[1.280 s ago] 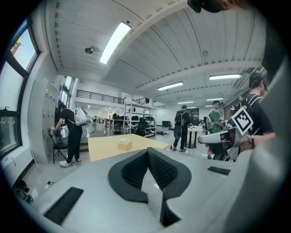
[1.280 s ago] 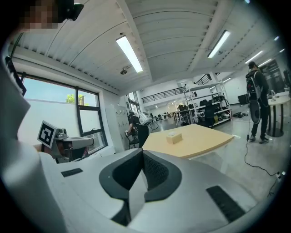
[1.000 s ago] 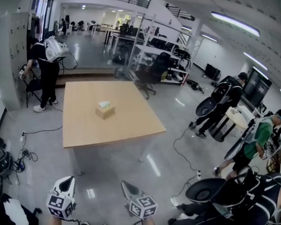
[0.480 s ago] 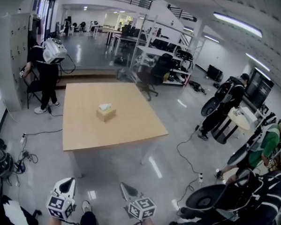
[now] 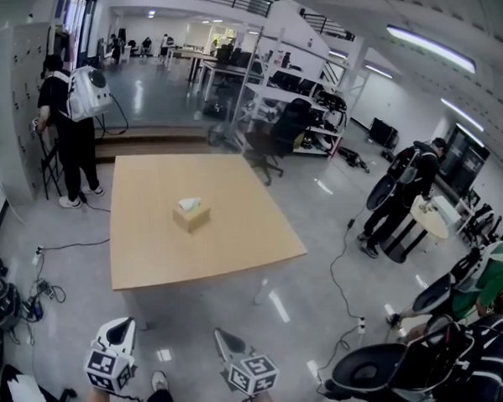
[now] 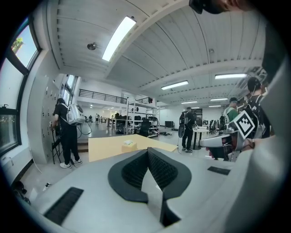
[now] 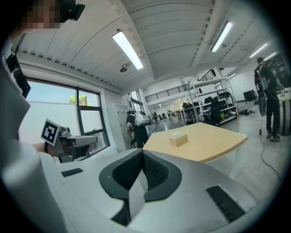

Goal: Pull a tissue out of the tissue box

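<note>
While pointing almost level over the glossy floor (image 5: 186, 321), holding the left gripper (image 5: 118, 329) and the right gripper (image 5: 226, 334) side by side at the bottom of the head view, marker cubes toward the body. Showing in both gripper views the ribbed pads (image 6: 161, 169) pressed together, closed on nothing. Beyond them, across a stretch of floor, facing a light wooden table (image 5: 153, 251). Near the table's middle, well apart from both grippers, finding the tissue box (image 5: 192, 217) upright, with a white tissue (image 5: 188, 205) poking from its top. Farther off at the left, noting a person with a white backpack (image 5: 72, 121) beside grey lockers (image 5: 15, 99); behind the table, an office chair (image 5: 283, 129) and metal shelving (image 5: 300, 80); at the right, other people (image 5: 406, 179).
</note>
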Available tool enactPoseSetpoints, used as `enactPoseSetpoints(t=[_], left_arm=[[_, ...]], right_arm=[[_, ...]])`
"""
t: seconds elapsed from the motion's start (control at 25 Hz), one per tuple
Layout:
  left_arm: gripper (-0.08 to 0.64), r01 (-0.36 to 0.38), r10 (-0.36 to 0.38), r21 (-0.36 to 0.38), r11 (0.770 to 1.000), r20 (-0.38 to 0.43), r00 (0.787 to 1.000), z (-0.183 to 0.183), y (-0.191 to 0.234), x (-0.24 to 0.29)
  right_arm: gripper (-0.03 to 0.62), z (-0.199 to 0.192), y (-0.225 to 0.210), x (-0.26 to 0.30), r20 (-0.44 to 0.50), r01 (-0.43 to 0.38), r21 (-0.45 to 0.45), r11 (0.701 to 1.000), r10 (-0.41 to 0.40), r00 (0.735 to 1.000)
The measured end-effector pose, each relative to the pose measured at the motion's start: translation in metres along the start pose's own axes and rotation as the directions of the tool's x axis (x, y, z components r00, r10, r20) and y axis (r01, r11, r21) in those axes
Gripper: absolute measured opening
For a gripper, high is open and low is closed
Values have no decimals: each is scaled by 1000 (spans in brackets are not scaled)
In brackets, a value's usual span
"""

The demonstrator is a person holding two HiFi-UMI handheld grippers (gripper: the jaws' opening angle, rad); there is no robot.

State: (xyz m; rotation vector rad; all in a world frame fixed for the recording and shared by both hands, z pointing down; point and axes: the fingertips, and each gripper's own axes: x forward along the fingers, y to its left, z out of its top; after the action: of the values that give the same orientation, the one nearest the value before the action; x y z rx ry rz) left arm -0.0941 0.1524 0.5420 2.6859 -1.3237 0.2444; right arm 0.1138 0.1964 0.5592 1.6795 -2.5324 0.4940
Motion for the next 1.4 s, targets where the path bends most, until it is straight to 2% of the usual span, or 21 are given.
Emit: enactPoseSetpoints(t=[0.16, 0.72, 1.4], left_arm=[[8, 13, -13, 8, 1000, 3, 1000, 16, 19, 21], [8, 26, -26, 9, 1000, 3, 1000, 35, 102, 71], [8, 71, -71, -25, 997, -9, 997, 48, 140, 126]], right_arm=[[11, 14, -5, 27, -5, 10, -9, 1000, -10, 1000], [11, 46, 0, 121, 5, 15, -13, 1000, -15, 1000], [11, 70, -24, 172, -7, 70, -22, 997, -70, 998]])
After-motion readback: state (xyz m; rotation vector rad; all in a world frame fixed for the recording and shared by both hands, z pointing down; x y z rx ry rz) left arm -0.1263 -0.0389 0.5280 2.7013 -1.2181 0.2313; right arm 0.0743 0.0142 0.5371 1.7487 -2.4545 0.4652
